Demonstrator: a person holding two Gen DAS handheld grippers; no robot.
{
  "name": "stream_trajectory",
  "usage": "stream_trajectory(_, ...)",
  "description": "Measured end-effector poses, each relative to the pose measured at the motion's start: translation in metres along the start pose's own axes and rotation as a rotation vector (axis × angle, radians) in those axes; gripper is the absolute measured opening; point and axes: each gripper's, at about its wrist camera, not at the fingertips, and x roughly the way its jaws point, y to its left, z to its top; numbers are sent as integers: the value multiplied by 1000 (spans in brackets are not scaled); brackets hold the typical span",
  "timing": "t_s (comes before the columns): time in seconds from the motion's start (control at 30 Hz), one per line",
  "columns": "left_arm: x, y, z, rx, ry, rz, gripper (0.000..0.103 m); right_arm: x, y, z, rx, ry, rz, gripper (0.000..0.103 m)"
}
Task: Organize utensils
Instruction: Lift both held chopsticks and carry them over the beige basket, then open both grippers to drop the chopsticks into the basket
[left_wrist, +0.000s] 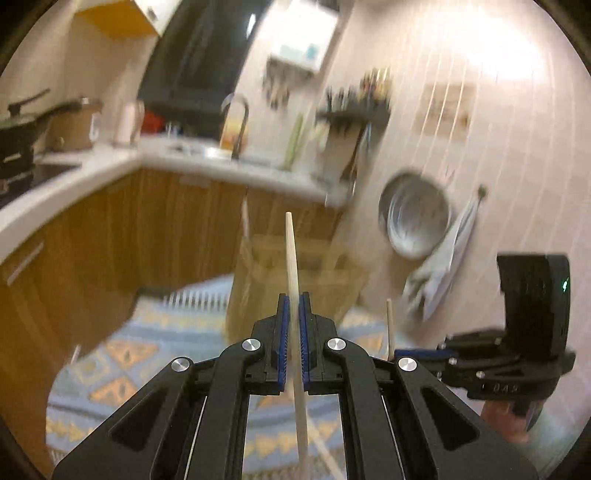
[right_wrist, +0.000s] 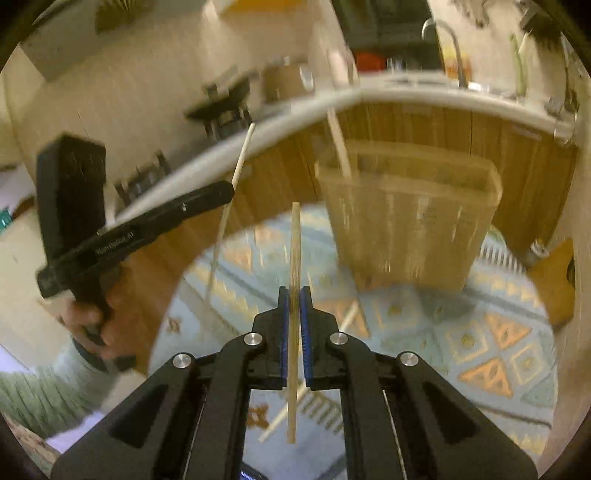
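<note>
My left gripper (left_wrist: 294, 301) is shut on a pale wooden chopstick (left_wrist: 291, 258) that points up and forward. My right gripper (right_wrist: 294, 295) is shut on another wooden chopstick (right_wrist: 295, 240), held upright. Each gripper shows in the other's view: the right one at the right edge (left_wrist: 417, 354) with its chopstick (left_wrist: 389, 325), the left one at the left (right_wrist: 225, 194) with its chopstick (right_wrist: 240, 162). A wooden utensil holder (right_wrist: 406, 221) with slots stands ahead, blurred; it also shows in the left wrist view (left_wrist: 295, 284). One chopstick (right_wrist: 340, 144) stands in it. Another chopstick (right_wrist: 347, 317) lies on the patterned cloth.
A patterned blue and orange cloth (right_wrist: 461, 332) covers the surface below. Behind are wooden cabinets (left_wrist: 129, 221), a white counter (left_wrist: 184, 158) with a sink tap (left_wrist: 240, 125), pots (left_wrist: 22, 129), and a metal bowl (left_wrist: 413, 214) hanging on the wall.
</note>
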Motion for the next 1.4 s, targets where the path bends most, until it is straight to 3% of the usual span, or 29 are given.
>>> stream_trajectory(0.17,1,-23,35,21,-165,-4,3,-23,-5,51,7,-177,-43,4)
stream_trajectory(0.37,24,-39,74,34,-346,33,3,-52,-31,102,59,-368,-154,4)
stream_trajectory(0.6,62,-33,90,31,-445,118,3,-63,-65,133,58,-512,-378,4)
stream_trajectory(0.77,101,-32,79,67,-430,186,3,-32,-86,130,8,-500,-526,4)
stream_trajectory(0.9,118,-30,61,100,-429,242,3,-2,-98,119,-32,-475,-587,4)
stream_trajectory(1.03,128,-31,45,142,-439,308,4,14,-106,110,-29,-450,-563,4)
stream_trajectory(1.27,123,-24,37,131,-427,302,5,21,-107,87,-20,-420,-522,5)
stream_trajectory(1.3,121,-23,37,131,-425,295,7,20,-106,86,-19,-410,-514,5)
stream_trajectory(1.37,114,-23,38,137,-402,281,23,18,-104,81,-19,-381,-485,6)
stream_trajectory(1.4,110,-23,38,137,-390,278,36,16,-104,79,-18,-361,-455,9)
